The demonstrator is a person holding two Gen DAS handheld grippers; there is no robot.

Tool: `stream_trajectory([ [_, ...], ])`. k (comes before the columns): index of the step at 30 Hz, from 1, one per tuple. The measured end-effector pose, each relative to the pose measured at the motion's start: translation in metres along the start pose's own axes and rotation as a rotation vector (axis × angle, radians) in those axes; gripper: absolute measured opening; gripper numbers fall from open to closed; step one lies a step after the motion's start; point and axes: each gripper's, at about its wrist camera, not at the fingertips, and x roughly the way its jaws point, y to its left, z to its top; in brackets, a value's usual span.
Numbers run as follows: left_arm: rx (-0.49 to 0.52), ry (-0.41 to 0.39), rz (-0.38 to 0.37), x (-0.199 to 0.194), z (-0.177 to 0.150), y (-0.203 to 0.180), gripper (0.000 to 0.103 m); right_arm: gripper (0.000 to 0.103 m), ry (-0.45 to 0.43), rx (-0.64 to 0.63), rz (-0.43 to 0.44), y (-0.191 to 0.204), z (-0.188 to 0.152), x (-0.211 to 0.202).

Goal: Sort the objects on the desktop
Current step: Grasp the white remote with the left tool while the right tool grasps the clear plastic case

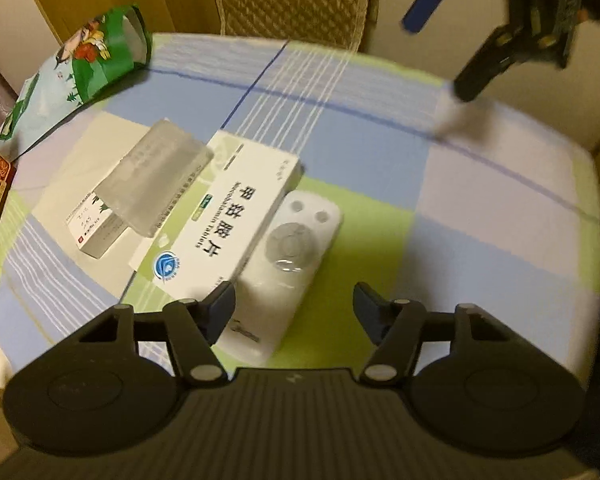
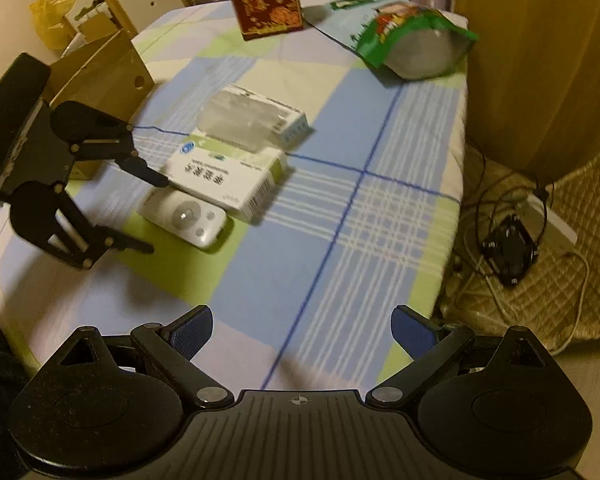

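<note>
A white remote lies on the checked tablecloth, its upper edge tucked under a white-and-green tablet box. Left of that, a translucent plastic case rests on a smaller white box. My left gripper is open, its left finger beside the remote's near end. In the right wrist view the left gripper straddles the end of the remote, next to the tablet box and the case. My right gripper is open and holds nothing, over bare cloth; it hangs high at the far right.
A green snack bag and a red box sit at the table's far side. An open cardboard box stands at the left edge, a yellow bag behind it. Cables and a black device lie on a woven mat off the right edge.
</note>
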Motion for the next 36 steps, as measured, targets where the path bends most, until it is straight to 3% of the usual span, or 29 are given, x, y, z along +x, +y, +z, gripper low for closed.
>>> stream_trajectory([
  [4,0.007,0.023,0.005,0.01,0.003,0.008,0.059,0.098,0.01,0.022,0.001,-0.006,-0.004,0.003],
  [8,-0.018,0.013,-0.048,0.008,0.004,0.013,0.042,0.098,0.006,0.013,0.01,-0.007,0.004,0.009],
  [10,-0.011,0.018,-0.062,0.004,0.002,0.01,0.038,0.098,0.003,0.004,0.015,-0.006,0.01,0.012],
  [15,-0.054,0.067,-0.04,-0.012,-0.028,0.004,0.037,0.098,-0.033,-0.042,0.035,0.0,0.03,0.02],
  [20,-0.193,0.111,-0.002,-0.033,-0.073,0.007,0.037,0.098,-0.082,-0.207,0.068,0.025,0.07,0.036],
  [24,-0.305,0.103,0.013,-0.041,-0.092,0.011,0.039,0.098,-0.099,-0.379,0.111,0.051,0.114,0.058],
  [29,-0.32,0.071,0.02,-0.037,-0.09,0.006,0.062,0.098,-0.037,-0.535,0.139,0.073,0.154,0.096],
  [30,-0.316,0.068,0.025,-0.037,-0.089,0.005,0.062,0.098,-0.018,-0.552,0.141,0.074,0.16,0.104],
  [32,-0.332,0.058,0.027,-0.039,-0.089,0.004,0.047,0.097,0.027,-0.58,0.141,0.075,0.167,0.117],
  [34,-0.353,0.053,0.026,-0.04,-0.089,0.009,0.037,0.059,0.078,-0.587,0.151,0.073,0.172,0.128],
  [36,-0.372,0.054,0.012,-0.04,-0.091,0.012,0.037,0.059,0.113,-0.589,0.152,0.073,0.174,0.135],
])
